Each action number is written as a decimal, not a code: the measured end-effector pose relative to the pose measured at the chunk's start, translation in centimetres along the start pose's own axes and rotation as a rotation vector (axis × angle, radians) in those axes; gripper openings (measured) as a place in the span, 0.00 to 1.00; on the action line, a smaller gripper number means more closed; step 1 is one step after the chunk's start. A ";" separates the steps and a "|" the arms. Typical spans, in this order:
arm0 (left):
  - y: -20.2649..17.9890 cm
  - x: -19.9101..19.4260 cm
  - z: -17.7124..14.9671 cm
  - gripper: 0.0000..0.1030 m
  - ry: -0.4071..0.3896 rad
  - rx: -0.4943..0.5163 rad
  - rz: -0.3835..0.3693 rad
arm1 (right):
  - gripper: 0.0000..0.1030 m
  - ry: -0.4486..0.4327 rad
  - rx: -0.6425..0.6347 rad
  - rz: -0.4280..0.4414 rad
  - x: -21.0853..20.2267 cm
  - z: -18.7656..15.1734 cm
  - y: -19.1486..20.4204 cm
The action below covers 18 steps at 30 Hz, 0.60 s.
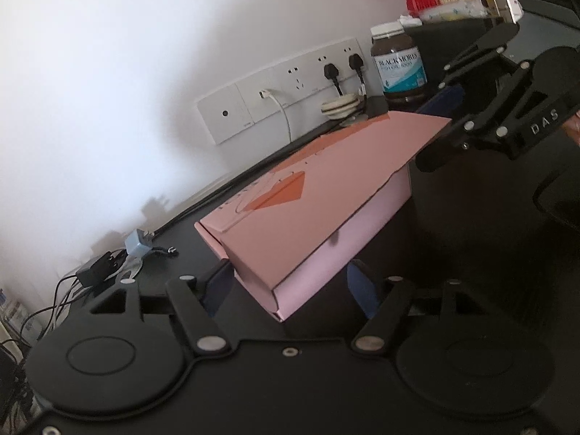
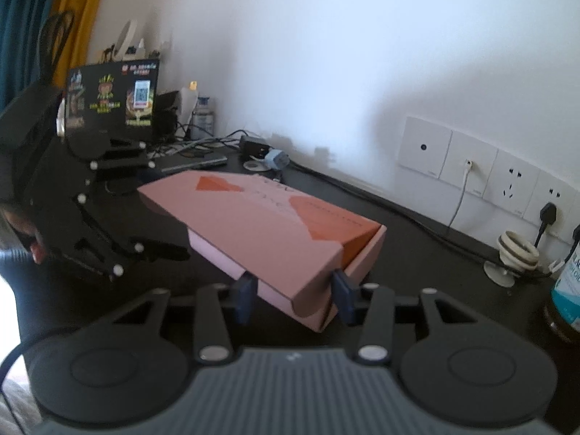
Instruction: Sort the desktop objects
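A long pink cardboard box (image 1: 319, 195) with orange patches is held tilted above the black desk (image 1: 453, 239), one gripper at each end. My left gripper (image 1: 290, 286) is shut on its near end, with a blue pad pressed against each side. My right gripper (image 1: 435, 127) clamps the far end at the upper right. In the right wrist view the same box (image 2: 261, 224) runs away from my right gripper (image 2: 294, 290), whose pads touch both sides. My left gripper (image 2: 156, 214) grips the other end at the left.
A brown fish-oil bottle (image 1: 398, 65) and a coiled cable holder (image 1: 340, 107) stand by the wall sockets (image 1: 290, 90). A blue plug (image 1: 137, 246) and a black adapter (image 1: 99, 268) lie with loose cables at the left. A black printed carton (image 2: 112, 94) stands at the desk's far end.
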<state>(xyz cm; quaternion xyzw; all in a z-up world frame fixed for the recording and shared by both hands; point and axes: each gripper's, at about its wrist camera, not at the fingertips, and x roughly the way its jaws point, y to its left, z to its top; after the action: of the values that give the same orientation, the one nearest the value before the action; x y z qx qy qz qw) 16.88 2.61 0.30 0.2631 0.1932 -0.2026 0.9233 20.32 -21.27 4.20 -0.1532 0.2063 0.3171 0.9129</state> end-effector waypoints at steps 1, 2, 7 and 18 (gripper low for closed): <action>-0.1 -0.1 -0.1 0.68 0.002 0.011 0.003 | 0.43 -0.002 -0.004 -0.005 0.1 -0.2 0.1; -0.3 -0.2 -0.2 0.68 0.002 0.022 0.010 | 0.43 -0.005 0.003 -0.005 0.1 -0.3 0.1; -0.3 -0.7 -0.5 0.68 0.005 0.013 -0.003 | 0.43 -0.021 0.028 -0.006 0.4 -0.6 -0.2; -0.7 -1.3 -0.8 0.77 0.004 -0.041 -0.052 | 0.43 -0.032 0.075 0.005 0.4 -0.7 -0.8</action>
<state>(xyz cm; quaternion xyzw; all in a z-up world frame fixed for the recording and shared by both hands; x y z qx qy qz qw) 15.21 2.86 0.02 0.2392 0.2061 -0.2219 0.9225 20.96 -21.93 3.49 -0.1130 0.2036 0.3137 0.9205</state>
